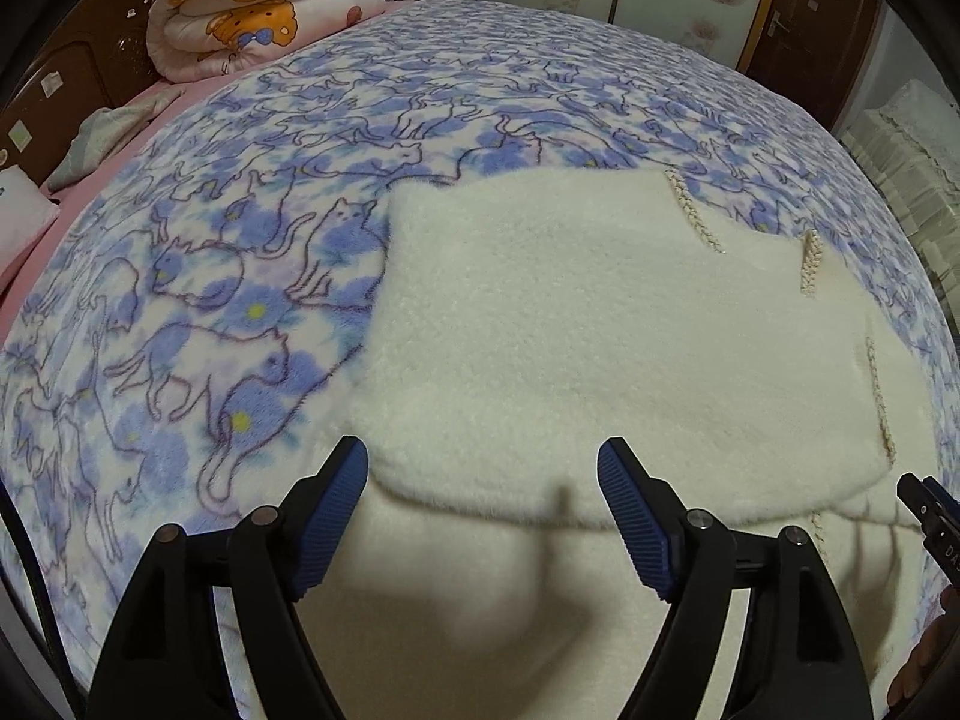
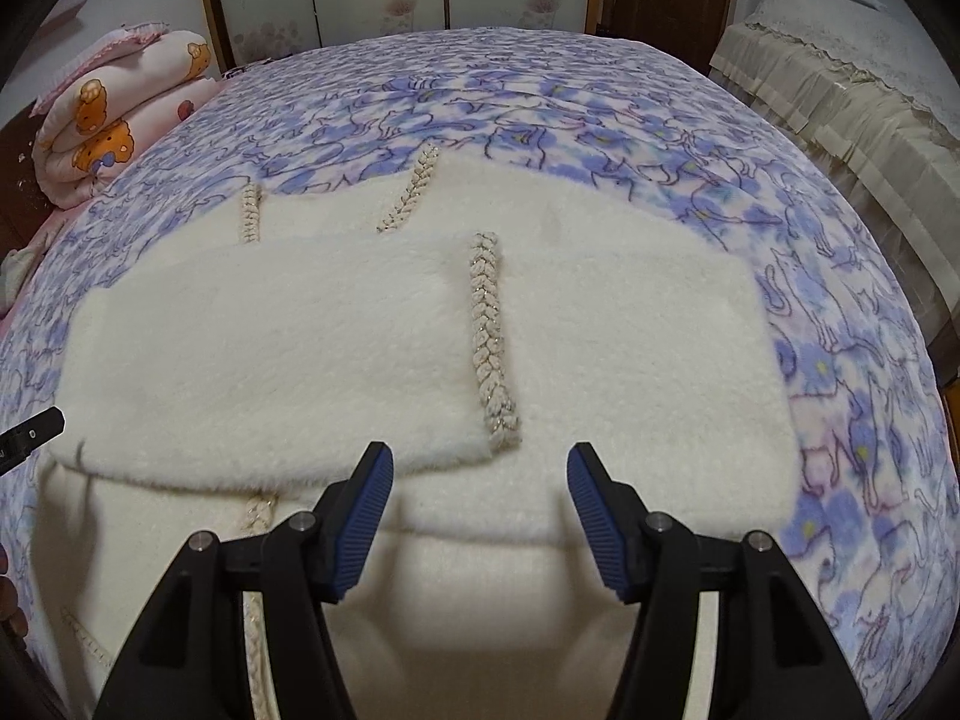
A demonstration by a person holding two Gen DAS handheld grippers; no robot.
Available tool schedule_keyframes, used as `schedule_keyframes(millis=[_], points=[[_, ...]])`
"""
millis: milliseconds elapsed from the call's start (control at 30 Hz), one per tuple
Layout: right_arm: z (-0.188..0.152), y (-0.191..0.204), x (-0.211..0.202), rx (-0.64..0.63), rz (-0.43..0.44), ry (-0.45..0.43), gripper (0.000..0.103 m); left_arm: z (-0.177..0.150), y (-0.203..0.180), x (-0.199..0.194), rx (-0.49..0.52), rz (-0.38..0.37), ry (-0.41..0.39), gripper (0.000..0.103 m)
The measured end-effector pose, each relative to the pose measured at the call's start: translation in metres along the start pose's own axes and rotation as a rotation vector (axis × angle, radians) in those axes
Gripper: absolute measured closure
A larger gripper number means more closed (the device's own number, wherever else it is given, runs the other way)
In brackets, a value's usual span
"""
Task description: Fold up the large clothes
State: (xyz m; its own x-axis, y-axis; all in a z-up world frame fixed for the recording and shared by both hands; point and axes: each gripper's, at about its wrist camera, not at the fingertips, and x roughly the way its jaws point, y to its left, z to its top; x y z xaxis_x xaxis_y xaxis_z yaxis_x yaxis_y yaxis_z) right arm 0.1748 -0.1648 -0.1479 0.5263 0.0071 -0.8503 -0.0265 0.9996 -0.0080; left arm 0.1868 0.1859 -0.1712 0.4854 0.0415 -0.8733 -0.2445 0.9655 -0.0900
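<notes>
The bed (image 2: 600, 90) is basically the work surface here, with the fluffy cream garment (image 2: 300, 336) spread flat and partly folded over itself. Left gripper (image 1: 483, 480) and right gripper (image 2: 480, 480) both hover at its near fold, fingers wide, holding nothing, probably lining up the next fold.

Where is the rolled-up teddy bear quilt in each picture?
Left wrist view: the teddy bear quilt sits at the top left, at the far end of the bed.
Right wrist view: it lies at the left edge, upper part.
Shared landmark: the fluffy cream garment on the cat-print blanket.
</notes>
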Motion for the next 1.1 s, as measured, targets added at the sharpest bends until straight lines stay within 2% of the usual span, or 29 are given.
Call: schedule_keyframes(millis=[333, 800, 933, 1100], points=[[-0.009, -0.008, -0.038, 0.028, 0.015, -0.018, 0.043, -0.011, -0.005, -0.049, 0.029, -0.016, -0.074, 0.005], [-0.026, -0.019, -0.083, 0.048, 0.028, -0.037, 0.043, -0.034, -0.022, -0.111, 0.121, -0.102, -0.129, 0.004], [-0.030, -0.023, -0.100, 0.050, 0.033, -0.053, 0.043, -0.037, -0.018, -0.128, 0.092, -0.129, -0.113, 0.004], [-0.039, -0.027, -0.131, 0.058, 0.047, -0.093, 0.042, -0.044, -0.009, -0.151, 0.072, -0.114, -0.127, 0.004]])
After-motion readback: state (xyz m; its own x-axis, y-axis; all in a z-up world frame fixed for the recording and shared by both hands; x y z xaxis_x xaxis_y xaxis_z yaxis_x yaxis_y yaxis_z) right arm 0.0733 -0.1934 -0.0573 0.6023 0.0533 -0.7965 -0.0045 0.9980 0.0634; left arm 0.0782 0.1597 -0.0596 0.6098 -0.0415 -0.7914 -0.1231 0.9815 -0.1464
